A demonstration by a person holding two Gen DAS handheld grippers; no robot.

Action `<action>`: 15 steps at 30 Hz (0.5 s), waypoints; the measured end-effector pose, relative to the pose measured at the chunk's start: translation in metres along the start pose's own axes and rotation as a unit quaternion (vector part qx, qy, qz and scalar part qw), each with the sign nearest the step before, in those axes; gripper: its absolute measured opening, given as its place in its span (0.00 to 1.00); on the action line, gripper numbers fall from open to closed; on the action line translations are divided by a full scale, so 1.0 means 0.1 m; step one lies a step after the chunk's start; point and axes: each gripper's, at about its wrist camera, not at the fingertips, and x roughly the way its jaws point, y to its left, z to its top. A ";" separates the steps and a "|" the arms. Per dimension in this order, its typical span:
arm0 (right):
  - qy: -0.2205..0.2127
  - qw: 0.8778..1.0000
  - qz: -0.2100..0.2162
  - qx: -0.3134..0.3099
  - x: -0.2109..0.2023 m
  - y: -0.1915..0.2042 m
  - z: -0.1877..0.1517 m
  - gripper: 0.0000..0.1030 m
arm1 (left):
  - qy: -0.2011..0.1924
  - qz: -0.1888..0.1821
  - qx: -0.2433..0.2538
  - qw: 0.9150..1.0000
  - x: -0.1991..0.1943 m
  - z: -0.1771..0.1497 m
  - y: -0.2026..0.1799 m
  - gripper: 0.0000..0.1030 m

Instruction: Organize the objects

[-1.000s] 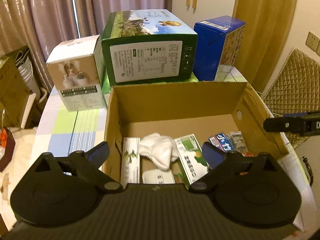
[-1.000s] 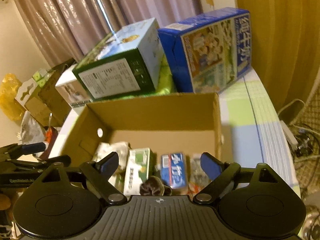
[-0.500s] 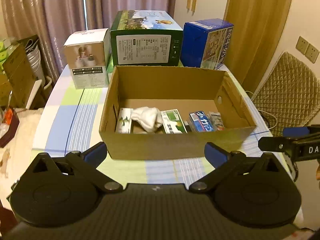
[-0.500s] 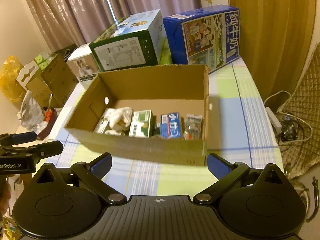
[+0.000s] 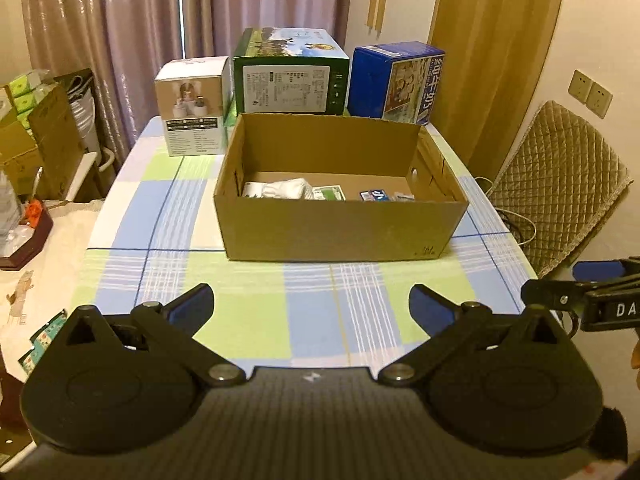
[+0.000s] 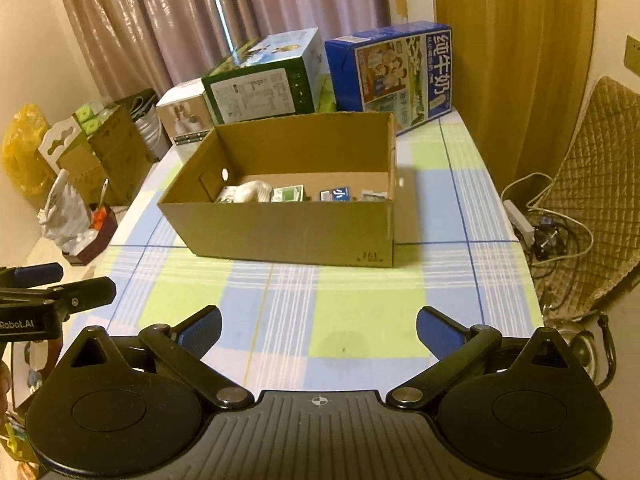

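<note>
My left gripper (image 5: 311, 300) and right gripper (image 6: 319, 322) hang over the near edge of the desk (image 5: 312, 328), jaws wide open, holding nothing. The cardboard box (image 5: 340, 228) sits in the middle of the desk. Inside, along its front wall, lie a white cloth (image 5: 286, 189) and some small packets (image 6: 335, 194) (I think they go there so they stay tidy). Three big boxes (image 5: 290, 76) stand along the far edge, out of my way.
</note>
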 end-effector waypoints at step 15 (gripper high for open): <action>-0.010 1.000 -0.003 0.000 -0.22 0.10 -0.31 0.98 | 0.004 -0.007 -0.013 1.000 -0.25 -0.32 -0.06 0.99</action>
